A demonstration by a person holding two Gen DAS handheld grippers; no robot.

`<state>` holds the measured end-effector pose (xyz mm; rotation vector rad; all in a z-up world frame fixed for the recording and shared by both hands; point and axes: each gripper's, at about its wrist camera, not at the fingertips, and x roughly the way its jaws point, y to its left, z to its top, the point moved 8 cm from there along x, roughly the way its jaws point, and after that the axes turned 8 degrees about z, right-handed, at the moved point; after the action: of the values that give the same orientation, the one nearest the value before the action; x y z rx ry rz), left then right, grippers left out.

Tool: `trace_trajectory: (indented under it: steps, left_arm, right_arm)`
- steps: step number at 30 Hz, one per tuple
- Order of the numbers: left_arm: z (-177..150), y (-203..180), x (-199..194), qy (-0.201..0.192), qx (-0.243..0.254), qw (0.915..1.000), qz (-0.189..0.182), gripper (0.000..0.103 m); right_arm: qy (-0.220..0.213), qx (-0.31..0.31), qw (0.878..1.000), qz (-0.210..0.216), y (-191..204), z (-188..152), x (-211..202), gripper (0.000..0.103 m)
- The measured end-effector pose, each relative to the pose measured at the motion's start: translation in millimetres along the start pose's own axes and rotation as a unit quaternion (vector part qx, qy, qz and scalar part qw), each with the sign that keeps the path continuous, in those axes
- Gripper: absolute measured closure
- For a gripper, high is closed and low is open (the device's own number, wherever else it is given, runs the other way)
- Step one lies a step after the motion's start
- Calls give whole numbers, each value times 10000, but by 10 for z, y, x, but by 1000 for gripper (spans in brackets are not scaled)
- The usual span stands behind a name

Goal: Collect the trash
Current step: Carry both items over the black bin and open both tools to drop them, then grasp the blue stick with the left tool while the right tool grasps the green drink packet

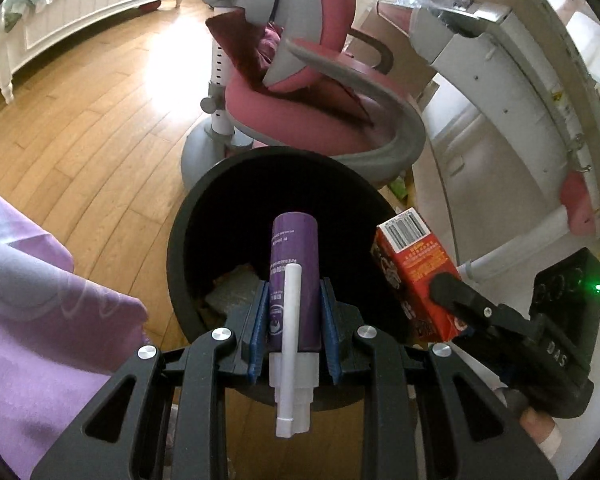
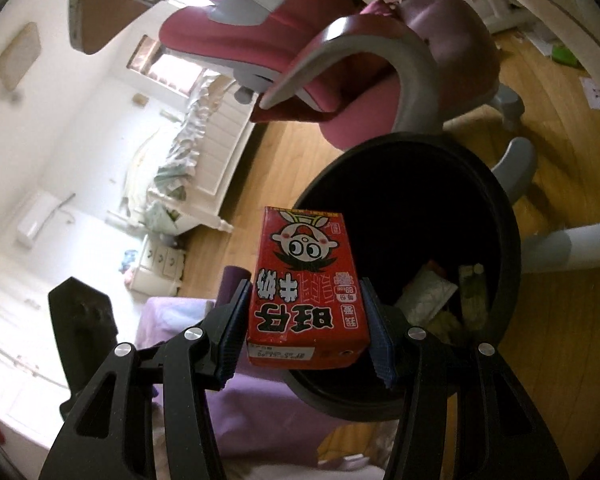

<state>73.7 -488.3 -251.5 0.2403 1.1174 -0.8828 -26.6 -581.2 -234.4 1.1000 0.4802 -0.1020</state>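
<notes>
A purple spray bottle (image 1: 294,280) with a white nozzle and cap sits clamped between the blue pads of the left gripper (image 1: 294,312), its base pointing out over the open mouth of a black round bin (image 1: 188,220). Just to its right, a red milk carton (image 2: 306,292) printed with a cartoon face is pinched by its sides in the right gripper (image 2: 306,320), held at the bin's near rim. Wrappers and scraps (image 2: 440,304) already lie in the bottom of the bin. Behind it stands a pink and grey chair (image 1: 300,92) on a wooden floor (image 1: 80,120), beside a white desk (image 1: 520,80). Purple fabric (image 1: 32,300) fills the near left.
</notes>
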Motion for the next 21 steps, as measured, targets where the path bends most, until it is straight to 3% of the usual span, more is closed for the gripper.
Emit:
trace_trajectory:
  steps: [4,6,7,8,14,17,21]
  left_arm:
    - [55,-32,19,76,38,9999,131,74]
    - [61,-21,-34,48,33,9998,205,49]
    - [67,-8,-83,-25,14,9997,230,43]
    - [80,9,-167,-154,-15,9996,230,38]
    - [116,128,-773,-611,-241,9977,138,28]
    - [100,287,-1155,-960,-397,9945,158,15]
    - [10,669,-1645,-1307,-639,9885,422,15]
  right_arm:
    - [170,40,9998,-12,-12,-6,55,48]
    - [164,58,9998,-51,-7,-14,41,37]
    - [125,50,9999,-80,10,-11,23,27]
    - [78,29,9999,-88,26,-5,7,25]
    - [120,-99,9999,26,238,-49,-4,25]
    - [253,-290,9992,90,445,-124,64,25]
    - [531,-693,9960,184,816,-280,212,25]
